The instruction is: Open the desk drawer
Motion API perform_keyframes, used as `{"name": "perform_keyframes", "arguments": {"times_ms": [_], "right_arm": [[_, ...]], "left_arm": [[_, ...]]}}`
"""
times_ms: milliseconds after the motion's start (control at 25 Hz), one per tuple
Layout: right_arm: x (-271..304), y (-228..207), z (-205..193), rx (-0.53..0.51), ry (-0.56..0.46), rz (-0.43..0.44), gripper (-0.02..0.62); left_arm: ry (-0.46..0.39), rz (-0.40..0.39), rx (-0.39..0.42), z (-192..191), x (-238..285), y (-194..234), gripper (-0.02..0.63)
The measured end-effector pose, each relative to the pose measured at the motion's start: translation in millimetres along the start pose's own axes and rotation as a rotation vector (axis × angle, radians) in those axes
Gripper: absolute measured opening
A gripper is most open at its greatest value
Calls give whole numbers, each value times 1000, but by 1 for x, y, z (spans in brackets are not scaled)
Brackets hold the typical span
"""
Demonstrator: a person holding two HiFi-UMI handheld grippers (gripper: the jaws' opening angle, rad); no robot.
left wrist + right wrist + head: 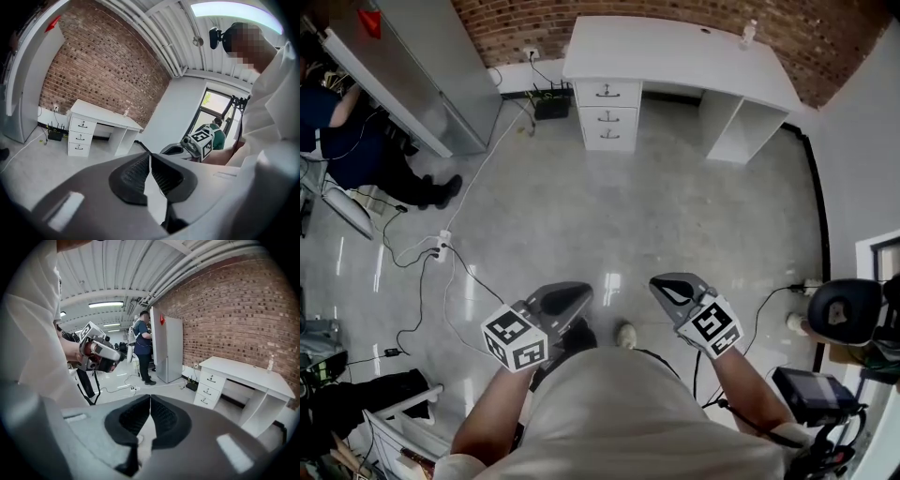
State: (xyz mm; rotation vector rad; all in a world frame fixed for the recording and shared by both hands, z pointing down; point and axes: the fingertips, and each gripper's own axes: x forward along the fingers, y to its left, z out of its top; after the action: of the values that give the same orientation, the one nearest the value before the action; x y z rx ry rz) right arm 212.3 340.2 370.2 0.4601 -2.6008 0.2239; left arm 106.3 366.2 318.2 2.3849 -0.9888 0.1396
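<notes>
Hovering far from desk [675,52], left hand-held gripper [579,296], right hand-held gripper [661,286]: jaws together, empty; bystander [347,155] cut off.

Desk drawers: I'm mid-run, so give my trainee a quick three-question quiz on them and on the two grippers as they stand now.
1. True or false: the left gripper is clamped on a drawer handle.
2. How many drawers are stacked in the white desk? A) two B) three C) four
3. Fill in: the right gripper has its jaws ____, with nothing between them.
Key: 1 false: it is shut on nothing, far from the desk. 2 B, and all three are closed. 3 together.
</notes>
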Motion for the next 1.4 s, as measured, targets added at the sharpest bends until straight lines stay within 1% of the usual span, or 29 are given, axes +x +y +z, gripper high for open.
{"name": "perform_keyframes", "arguments": {"times_ms": [80, 160, 280, 440, 560, 680, 800, 880, 1000, 1080, 1160, 1240, 1320, 1400], "right_arm": [[22, -15, 6, 25, -14, 6, 6], [46, -31, 13, 44, -16, -4, 26], [86, -62, 30, 77, -18, -24, 38], [138, -97, 65, 115, -15, -68, 38], [179, -124, 97, 137, -32, -99, 38], [220, -157, 121, 209, -69, -132, 38], [256, -188, 132, 272, -89, -155, 38], [276, -209, 131, 324, -99, -162, 38], [306, -255, 123, 415, -131, -173, 38], [327, -282, 109, 441, -129, -175, 38], [347, -300, 96, 483, -114, -168, 38], [368, -323, 87, 569, -121, -163, 38], [391, -371, 72, 677, -152, -169, 38], [414, -426, 50, 823, -198, -169, 38]], "left_arm": [[4, -11, 7, 6, 6, 23, 18], [-6, -40, -2, 16, 12, 49, 28], [-17, -71, -4, 39, 22, 98, 38], [-15, -122, 2, 80, 28, 167, 38], [-2, -161, 37, 111, 23, 212, 38], [20, -170, 60, 132, 20, 258, 38], [25, -159, 55, 146, 22, 294, 38], [29, -156, 50, 151, 25, 310, 38], [32, -152, 42, 163, 40, 333, 38], [38, -151, 39, 170, 50, 344, 38], [48, -150, 39, 178, 51, 350, 38], [63, -147, 38, 188, 56, 361, 38], [85, -141, 45, 197, 86, 382, 38], [108, -141, 58, 205, 126, 403, 38]]}}
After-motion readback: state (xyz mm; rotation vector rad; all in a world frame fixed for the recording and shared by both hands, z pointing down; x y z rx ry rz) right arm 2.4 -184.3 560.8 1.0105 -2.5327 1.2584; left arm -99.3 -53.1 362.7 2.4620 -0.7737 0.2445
